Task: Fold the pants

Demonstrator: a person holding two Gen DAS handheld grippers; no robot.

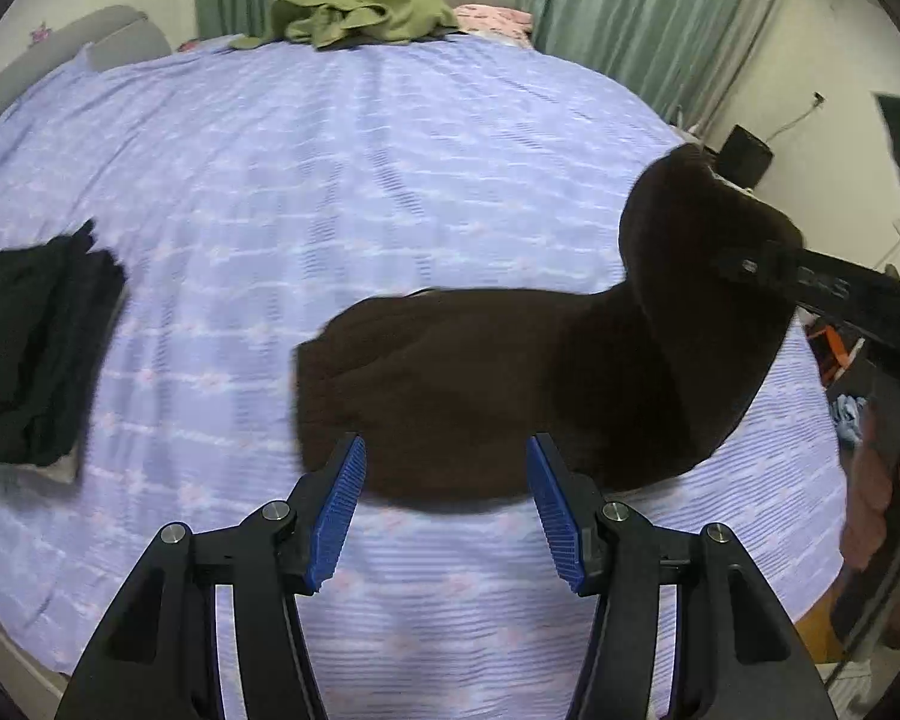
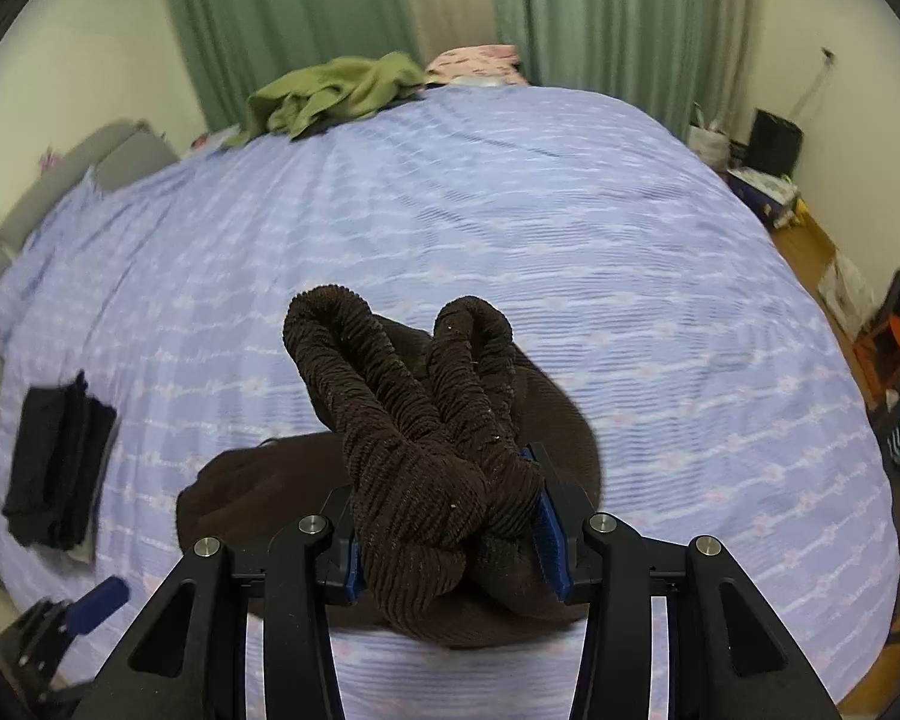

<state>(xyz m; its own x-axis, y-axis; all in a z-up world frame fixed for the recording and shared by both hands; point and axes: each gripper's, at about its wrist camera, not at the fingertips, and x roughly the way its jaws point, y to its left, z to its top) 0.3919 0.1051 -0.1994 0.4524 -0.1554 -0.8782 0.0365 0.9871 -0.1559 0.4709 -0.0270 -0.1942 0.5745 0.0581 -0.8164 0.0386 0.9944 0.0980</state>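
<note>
Dark brown corduroy pants lie across the lilac bedspread, with one end lifted at the right. My right gripper is shut on the bunched, ribbed waistband of the pants, which loops up past the blue pads. In the left wrist view that right gripper shows as a black finger holding the raised end. My left gripper hangs above the near edge of the pants with its blue pads apart and nothing between them. Its finger shows at the lower left of the right wrist view.
A folded black garment lies at the left of the bed. An olive green garment and a pink one sit at the far edge before green curtains. Clutter and a wooden floor lie beyond the bed's right side.
</note>
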